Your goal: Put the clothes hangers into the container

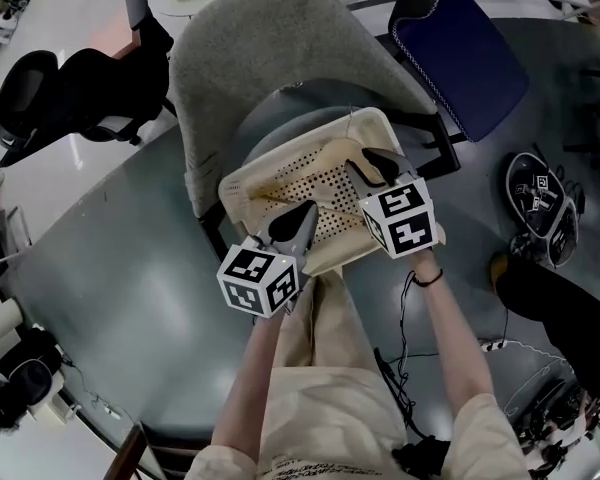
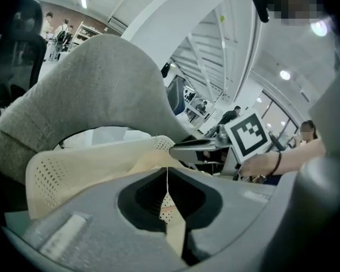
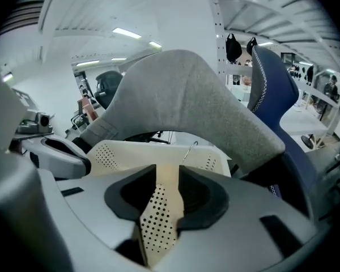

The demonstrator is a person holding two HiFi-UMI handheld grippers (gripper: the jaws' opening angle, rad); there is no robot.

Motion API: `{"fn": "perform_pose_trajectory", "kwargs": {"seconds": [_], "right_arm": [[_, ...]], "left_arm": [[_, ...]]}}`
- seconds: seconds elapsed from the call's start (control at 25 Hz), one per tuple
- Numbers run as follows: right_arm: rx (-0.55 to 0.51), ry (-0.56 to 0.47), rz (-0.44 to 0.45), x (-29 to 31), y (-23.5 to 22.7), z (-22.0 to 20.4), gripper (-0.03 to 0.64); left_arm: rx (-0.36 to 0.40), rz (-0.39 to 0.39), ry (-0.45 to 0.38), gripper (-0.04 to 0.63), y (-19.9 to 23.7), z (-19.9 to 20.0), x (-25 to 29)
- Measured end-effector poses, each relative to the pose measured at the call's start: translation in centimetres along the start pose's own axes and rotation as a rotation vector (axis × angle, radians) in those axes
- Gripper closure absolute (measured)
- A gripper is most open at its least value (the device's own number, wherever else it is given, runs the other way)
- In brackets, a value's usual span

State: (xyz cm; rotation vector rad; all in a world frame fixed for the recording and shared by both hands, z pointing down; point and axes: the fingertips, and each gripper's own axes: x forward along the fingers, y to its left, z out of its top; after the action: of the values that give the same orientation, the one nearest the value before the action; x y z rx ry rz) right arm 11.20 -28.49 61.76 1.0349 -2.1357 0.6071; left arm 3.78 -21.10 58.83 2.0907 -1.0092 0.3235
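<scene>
A cream perforated basket [image 1: 242, 182] sits on the seat of a grey chair [image 1: 280, 48]. Inside it lie wooden clothes hangers [image 1: 325, 156], and a wire hook [image 3: 190, 150] rises above the far rim. My left gripper [image 1: 302, 224] is at the basket's near left edge, and in the left gripper view its jaws [image 2: 168, 171] are shut on the thin cream wall. My right gripper [image 1: 376, 168] is at the near right edge. In the right gripper view its jaws [image 3: 167, 174] close on the basket's dotted wall [image 3: 157, 220].
A blue chair [image 1: 470, 48] stands to the right of the grey one, and a black office chair [image 1: 70, 93] to the left. Dark gear with marker squares [image 1: 540, 203] lies on the floor at right. Cables [image 1: 405, 328] run beside the person's legs.
</scene>
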Motion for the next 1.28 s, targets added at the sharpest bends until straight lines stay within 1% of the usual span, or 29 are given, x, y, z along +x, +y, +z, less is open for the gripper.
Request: {"fn": "perform_pose_trajectory", "kwargs": {"seconds": [0.16,0.28,0.44,0.6,0.72,0.88,1.0,1.16,1.28], "right_arm": [[0.045,-0.025,-0.011,-2.2,0.7,0.1,0.574],[0.111,-0.068,-0.021,-4.2,1.3,0.9,0.604],[0.155,-0.170,-0.026,-7.4,2.0,2.9,0.611],[0.184,-0.263,-0.034,-10.8,2.0,5.6,0.612],[0.209,-0.316,-0.042,-13.2,2.1,7.2,0.612],[0.245,-0.369,-0.039,-15.9,2.4,8.1,0.612],[0.251,-0.405,-0.026,-17.6,3.0,9.0,0.612],[0.245,-0.478,-0.033,-20.4,3.5,10.4,0.612],[0.241,-0.525,-0.037,-22.3,3.6,11.6,0.612]], "left_arm": [[0.045,-0.003,-0.043,0.572,-1.0,1.8,-1.1],[0.072,-0.001,-0.077,0.572,-1.9,3.3,-2.2],[0.132,0.004,-0.142,0.572,-3.4,5.9,-4.1],[0.189,-0.010,-0.178,0.572,-5.0,8.4,-5.6],[0.224,-0.023,-0.199,0.572,-6.0,10.3,-6.7],[0.272,-0.031,-0.242,0.572,-7.6,12.3,-8.3],[0.311,-0.039,-0.269,0.572,-8.5,13.7,-9.4],[0.352,-0.051,-0.304,0.572,-9.7,15.3,-10.9],[0.367,-0.052,-0.335,0.572,-10.4,16.3,-12.2]]}}
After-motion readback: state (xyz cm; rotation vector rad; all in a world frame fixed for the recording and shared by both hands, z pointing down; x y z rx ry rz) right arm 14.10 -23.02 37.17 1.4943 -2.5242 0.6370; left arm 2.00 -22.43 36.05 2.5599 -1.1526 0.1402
